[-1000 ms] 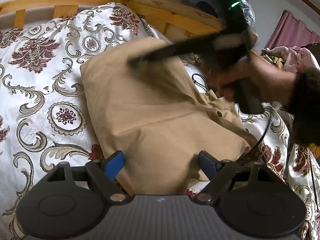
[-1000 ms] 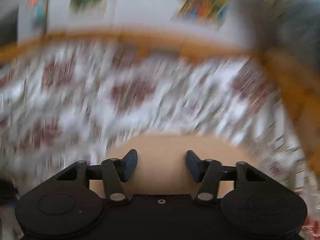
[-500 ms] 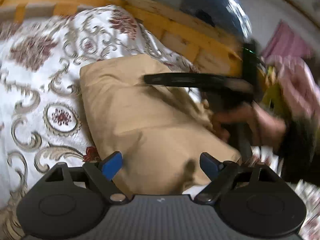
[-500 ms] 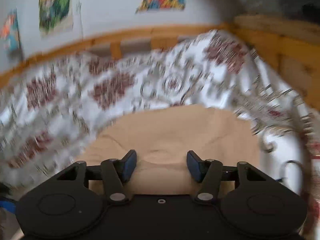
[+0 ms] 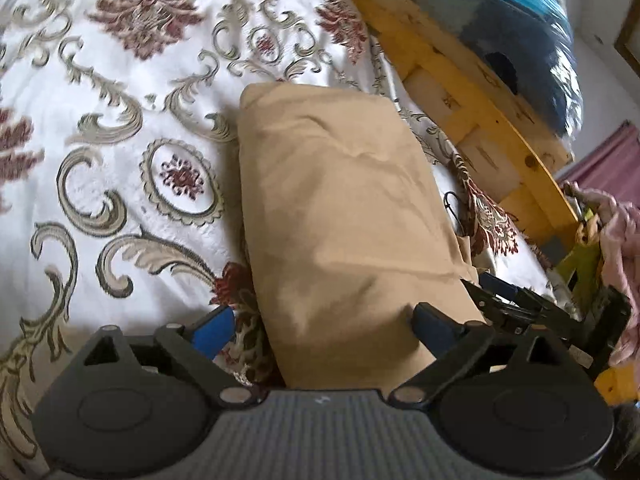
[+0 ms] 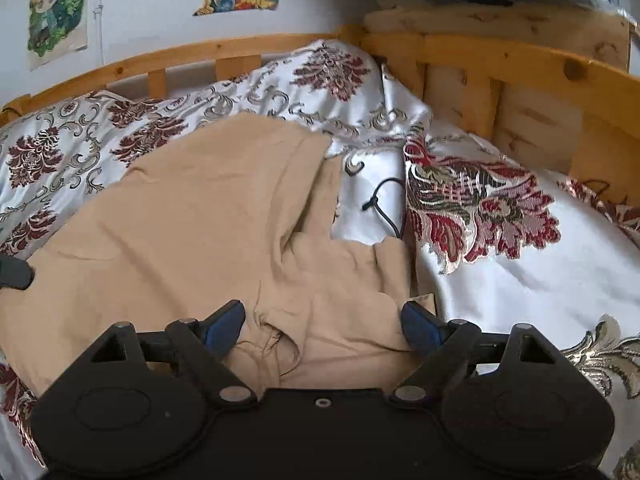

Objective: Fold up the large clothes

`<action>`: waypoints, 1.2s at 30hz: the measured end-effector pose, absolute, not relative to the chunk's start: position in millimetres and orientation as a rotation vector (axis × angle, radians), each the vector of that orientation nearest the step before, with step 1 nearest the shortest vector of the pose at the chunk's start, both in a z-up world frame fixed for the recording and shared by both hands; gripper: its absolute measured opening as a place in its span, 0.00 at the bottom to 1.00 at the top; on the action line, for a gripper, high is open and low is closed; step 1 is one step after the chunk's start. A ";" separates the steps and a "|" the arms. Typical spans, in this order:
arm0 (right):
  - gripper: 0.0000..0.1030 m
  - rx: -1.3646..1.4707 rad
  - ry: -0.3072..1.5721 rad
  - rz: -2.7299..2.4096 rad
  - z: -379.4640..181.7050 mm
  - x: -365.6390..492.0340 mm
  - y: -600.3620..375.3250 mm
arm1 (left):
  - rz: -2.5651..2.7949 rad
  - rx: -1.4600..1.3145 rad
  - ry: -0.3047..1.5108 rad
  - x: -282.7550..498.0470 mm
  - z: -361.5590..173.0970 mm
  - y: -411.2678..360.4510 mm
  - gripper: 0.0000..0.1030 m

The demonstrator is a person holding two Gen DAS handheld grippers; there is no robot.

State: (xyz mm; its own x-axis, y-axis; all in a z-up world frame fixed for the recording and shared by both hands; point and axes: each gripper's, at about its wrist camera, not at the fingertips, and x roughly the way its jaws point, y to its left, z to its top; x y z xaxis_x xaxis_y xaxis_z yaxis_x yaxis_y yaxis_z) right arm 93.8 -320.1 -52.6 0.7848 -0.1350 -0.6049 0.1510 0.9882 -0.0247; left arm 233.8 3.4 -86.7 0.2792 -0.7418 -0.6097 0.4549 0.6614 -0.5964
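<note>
A tan garment (image 5: pixel 340 216) lies folded into a long strip on the floral bedspread (image 5: pixel 120 128). My left gripper (image 5: pixel 324 325) hovers at its near end, with the cloth lying between the jaws, which are still opening and do not press on it. In the right wrist view the garment (image 6: pixel 192 224) spreads out to the left with a rumpled near edge. My right gripper (image 6: pixel 322 324) is low over that rumpled edge, jaws opening wide, nothing pinched. The right gripper (image 5: pixel 520 304) also shows beside the strip's near right corner in the left wrist view.
A wooden bed frame (image 6: pixel 520 64) runs along the far and right sides. A floral pillow (image 6: pixel 480 216) and a black cable (image 6: pixel 380 204) lie right of the garment. A plastic bag of blue things (image 5: pixel 516 40) sits on the frame; pink clothes (image 5: pixel 620 248) hang far right.
The right gripper came down from above the garment to its near right corner. Both grippers' jaws spread wider. The left view rolled and drew closer to the cloth.
</note>
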 end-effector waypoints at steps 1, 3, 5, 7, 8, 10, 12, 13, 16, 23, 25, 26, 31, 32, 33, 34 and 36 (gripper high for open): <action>0.84 0.045 0.640 -0.140 -47.7 94.3 -321.2 | -0.823 -0.335 0.997 234.4 -86.1 4.8 0.95; 0.84 0.078 0.600 -0.082 -35.6 96.2 -325.4 | -0.828 -0.335 0.975 232.7 -84.3 6.6 0.95; 0.88 0.107 0.561 -0.030 -21.2 105.0 -330.1 | -0.841 -0.347 0.961 231.6 -83.5 6.7 0.96; 0.97 0.162 0.555 0.023 -10.5 126.5 -337.4 | -0.858 -0.364 0.970 233.3 -85.1 4.7 0.98; 0.98 0.196 0.573 0.045 -6.9 139.7 -339.8 | -0.860 -0.365 0.979 234.3 -86.2 3.4 0.99; 0.98 0.262 0.648 0.090 -10.9 171.7 -349.5 | -0.856 -0.349 0.986 233.9 -87.5 0.2 0.99; 0.98 0.284 0.704 0.063 -19.9 195.3 -357.5 | -0.863 -0.346 0.985 234.6 -87.6 -1.3 0.99; 0.98 0.300 0.724 0.056 -24.7 201.0 -361.4 | -0.862 -0.348 0.991 235.2 -87.7 -2.0 0.99; 0.99 0.362 0.775 0.019 -37.4 212.5 -370.2 | -0.867 -0.355 1.011 236.8 -89.0 -3.7 0.99; 0.99 0.336 0.828 0.064 -53.8 217.7 -369.9 | -0.904 -0.370 1.041 240.7 -92.7 -8.6 0.99; 0.99 0.375 0.857 0.108 -57.7 221.4 -368.7 | -0.913 -0.384 1.055 242.6 -95.8 -8.7 1.00; 0.99 0.394 0.865 0.117 -57.9 223.1 -368.5 | -0.916 -0.395 1.062 243.8 -97.3 -8.9 1.00; 0.99 0.431 0.865 0.129 -61.2 224.6 -370.3 | -0.937 -0.430 1.080 247.5 -104.1 -7.6 1.00; 0.99 0.428 0.863 0.132 -61.4 224.0 -370.4 | -0.941 -0.433 1.081 248.0 -104.8 -7.3 1.00; 0.99 0.426 0.861 0.134 -61.1 223.0 -370.4 | -0.943 -0.436 1.083 248.3 -105.3 -6.8 1.00; 0.99 0.423 0.861 0.134 -60.3 222.1 -370.3 | -0.944 -0.441 1.085 248.8 -105.8 -6.6 1.00; 0.99 0.417 0.864 0.133 -59.2 220.7 -369.5 | -0.947 -0.453 1.090 250.0 -106.4 -5.2 0.99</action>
